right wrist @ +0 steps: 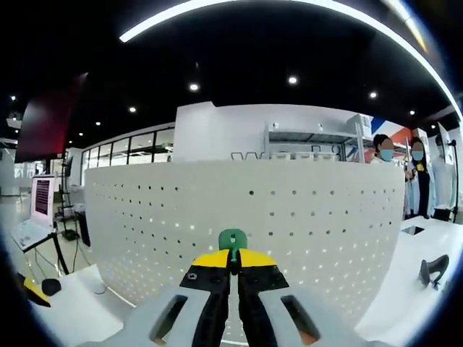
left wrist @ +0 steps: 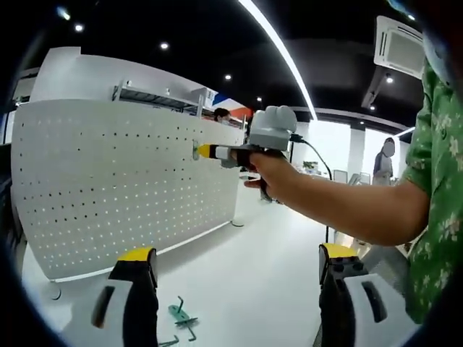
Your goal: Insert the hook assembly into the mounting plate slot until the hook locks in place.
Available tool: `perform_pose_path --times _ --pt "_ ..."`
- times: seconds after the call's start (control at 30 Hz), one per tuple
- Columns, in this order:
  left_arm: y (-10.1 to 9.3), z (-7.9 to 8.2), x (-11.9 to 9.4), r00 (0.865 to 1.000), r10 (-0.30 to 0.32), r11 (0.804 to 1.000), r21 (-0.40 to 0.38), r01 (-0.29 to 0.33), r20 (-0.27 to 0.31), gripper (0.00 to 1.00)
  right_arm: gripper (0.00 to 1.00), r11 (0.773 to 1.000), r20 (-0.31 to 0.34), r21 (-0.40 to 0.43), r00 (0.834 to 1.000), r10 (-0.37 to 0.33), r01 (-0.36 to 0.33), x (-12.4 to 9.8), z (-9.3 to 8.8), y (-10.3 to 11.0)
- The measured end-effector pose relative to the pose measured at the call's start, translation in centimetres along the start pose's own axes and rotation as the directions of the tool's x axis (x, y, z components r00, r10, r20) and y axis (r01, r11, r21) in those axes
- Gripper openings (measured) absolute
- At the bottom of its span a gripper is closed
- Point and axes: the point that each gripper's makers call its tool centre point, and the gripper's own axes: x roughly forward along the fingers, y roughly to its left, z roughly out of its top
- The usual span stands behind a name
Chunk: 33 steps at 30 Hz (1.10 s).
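The mounting plate is a white perforated board [left wrist: 108, 188] standing upright on a white table [left wrist: 253, 289]. In the left gripper view a person's hand holds my right gripper [left wrist: 205, 151] against the board's upper right part, with a small green hook [left wrist: 195, 150] at its yellow tips. In the right gripper view the board [right wrist: 304, 217] stands close ahead and my right gripper [right wrist: 233, 259] is shut on the green hook [right wrist: 233, 238], whose top pokes out above the jaws. My left gripper [left wrist: 237, 253] hangs low over the table, open wide, nothing between its jaws.
Spare green hooks [left wrist: 181, 312] lie on the table near my left jaw. A black object [right wrist: 434, 269] rests on the table right of the board. A screen [right wrist: 42, 199] stands far left. Two people [right wrist: 398, 155] stand behind the board's right end.
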Motion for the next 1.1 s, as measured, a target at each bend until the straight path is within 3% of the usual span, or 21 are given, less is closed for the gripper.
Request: perform_pose_path --times 0.37,1.1 --pt "0.2 -0.4 0.2 1.0 0.002 1.0 -0.005 -0.002 -0.009 0.94 0.01 1.0 0.042 -0.019 0.999 -0.019 0.02 1.3 2.2 -0.8" --pt "0.8 -0.9 0.1 1.0 0.006 1.0 -0.012 -0.006 -0.022 0.94 0.01 0.998 0.07 0.022 0.996 -0.053 0.051 3.4 3.6 -1.6"
